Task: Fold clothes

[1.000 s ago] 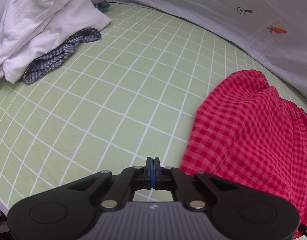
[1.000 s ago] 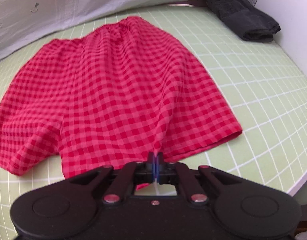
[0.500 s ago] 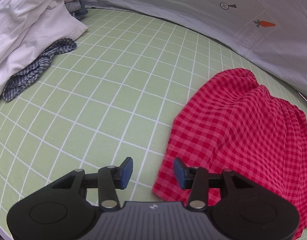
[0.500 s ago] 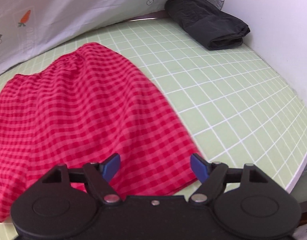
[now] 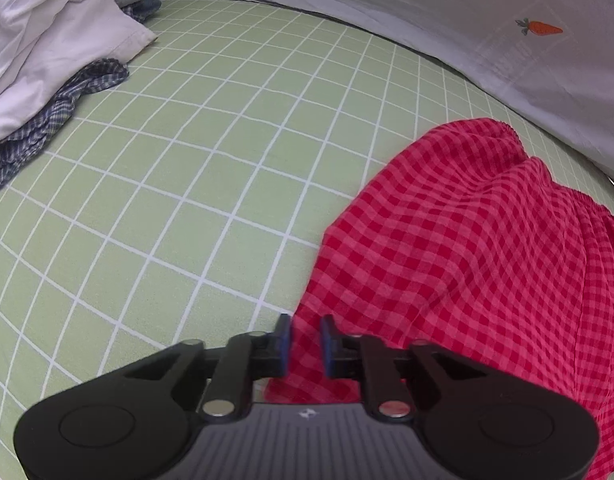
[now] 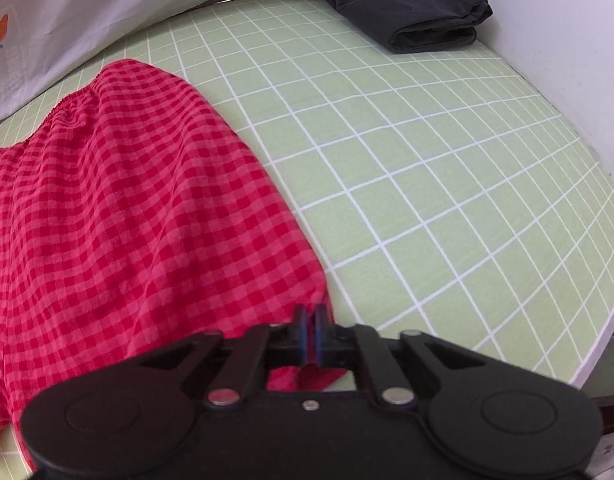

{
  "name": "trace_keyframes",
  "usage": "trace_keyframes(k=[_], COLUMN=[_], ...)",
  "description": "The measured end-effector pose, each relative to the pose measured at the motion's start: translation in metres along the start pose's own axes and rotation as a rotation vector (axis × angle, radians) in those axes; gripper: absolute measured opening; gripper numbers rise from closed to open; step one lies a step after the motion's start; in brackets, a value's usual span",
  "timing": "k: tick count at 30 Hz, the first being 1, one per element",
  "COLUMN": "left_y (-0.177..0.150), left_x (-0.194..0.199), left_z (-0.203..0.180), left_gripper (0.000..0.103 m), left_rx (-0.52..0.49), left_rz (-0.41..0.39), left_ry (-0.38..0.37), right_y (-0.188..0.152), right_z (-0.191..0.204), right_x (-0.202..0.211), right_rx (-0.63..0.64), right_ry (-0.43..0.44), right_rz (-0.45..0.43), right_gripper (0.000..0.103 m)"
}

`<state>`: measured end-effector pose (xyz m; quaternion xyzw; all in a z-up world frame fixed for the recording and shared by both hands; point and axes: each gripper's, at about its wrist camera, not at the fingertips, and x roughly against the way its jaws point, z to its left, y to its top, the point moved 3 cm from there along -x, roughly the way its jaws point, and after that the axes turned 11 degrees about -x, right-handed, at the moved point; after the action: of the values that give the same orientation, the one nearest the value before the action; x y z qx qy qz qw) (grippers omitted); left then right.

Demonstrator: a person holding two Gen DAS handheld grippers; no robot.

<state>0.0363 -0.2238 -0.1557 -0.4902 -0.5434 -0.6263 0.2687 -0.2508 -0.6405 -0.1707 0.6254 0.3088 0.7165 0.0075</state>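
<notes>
Red checked shorts (image 5: 467,260) lie spread flat on a green grid bedsheet (image 5: 187,200), waistband toward the far side. In the left wrist view my left gripper (image 5: 305,340) is over their near left hem corner. Its jaws are closing, with a narrow gap left and red cloth between the pads. In the right wrist view the shorts (image 6: 127,220) fill the left half. There my right gripper (image 6: 310,328) is at the near right hem corner, closing, its pads pinched onto a fold of the red cloth.
A heap of white laundry (image 5: 47,40) and a blue checked garment (image 5: 59,112) sit at the far left. A folded black garment (image 6: 403,4) lies at the far right. A pale carrot-print sheet (image 5: 507,40) runs along the back. The bed's edge (image 6: 587,340) curves close on the right.
Both grippers opened wide, slid outward along the shorts' near hem, and came in again at its corners. The right one now pinches cloth; the left has narrowed around the hem.
</notes>
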Motion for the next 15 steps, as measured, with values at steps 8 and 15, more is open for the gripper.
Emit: trace_keyframes(k=[8, 15], left_y=[0.027, 0.061], left_x=[0.013, 0.061], left_z=[0.029, -0.032], left_gripper=[0.000, 0.000], left_rx=[0.104, -0.036], left_rz=[-0.053, -0.222], left_ry=[0.012, -0.081], right_y=[0.001, -0.010], right_z=[-0.017, -0.030], right_x=[0.015, 0.026], right_rx=[-0.047, -0.118], right_ry=[0.031, 0.098], right_rz=[-0.005, -0.048], right_gripper=[0.004, 0.065])
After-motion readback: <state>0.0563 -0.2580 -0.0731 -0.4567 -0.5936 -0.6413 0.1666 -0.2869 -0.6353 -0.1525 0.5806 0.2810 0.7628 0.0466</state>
